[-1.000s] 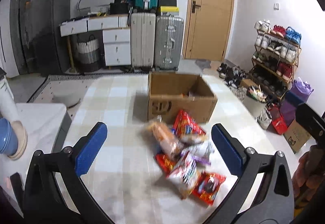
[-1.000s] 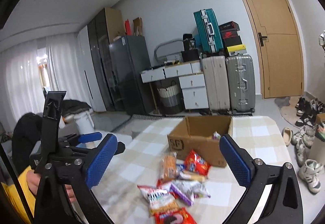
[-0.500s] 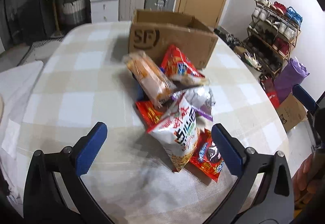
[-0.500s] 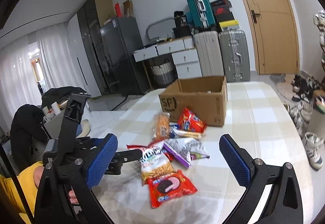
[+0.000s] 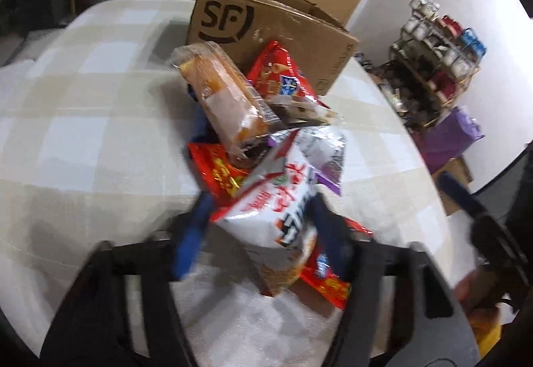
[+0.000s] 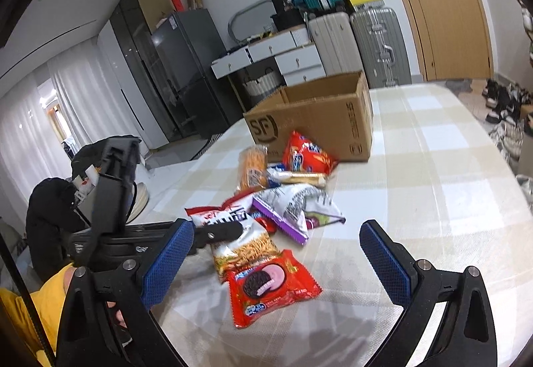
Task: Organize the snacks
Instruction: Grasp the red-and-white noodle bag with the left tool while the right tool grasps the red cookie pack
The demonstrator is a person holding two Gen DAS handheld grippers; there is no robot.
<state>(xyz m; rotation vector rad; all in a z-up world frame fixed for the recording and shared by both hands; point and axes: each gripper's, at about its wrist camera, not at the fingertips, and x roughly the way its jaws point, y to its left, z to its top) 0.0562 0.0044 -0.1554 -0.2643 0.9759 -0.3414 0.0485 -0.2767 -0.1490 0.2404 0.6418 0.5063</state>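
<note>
A pile of snack packets lies on the checked table (image 5: 83,140) in front of an open cardboard box (image 5: 266,30). My left gripper (image 5: 263,233) has its blue fingers closed against the sides of a white snack bag (image 5: 273,203), shown also in the right wrist view (image 6: 233,227). Under it lies a red Oreo packet (image 6: 269,287). Behind are a clear bread pack (image 5: 223,97), a red cracker bag (image 5: 283,77) and a silver and purple bag (image 6: 296,207). My right gripper (image 6: 276,260) is open and empty just above the Oreo packet.
The box (image 6: 319,117) stands toward the far side of the table (image 6: 449,200). Suitcases (image 6: 376,44), drawers and a fridge stand behind. A shoe rack (image 5: 439,57) stands at the right. The table's round edge is close on the right.
My left gripper has dropped to the pile and closed from wide open onto the white snack bag. My right gripper has come lower and nearer to the pile, still open.
</note>
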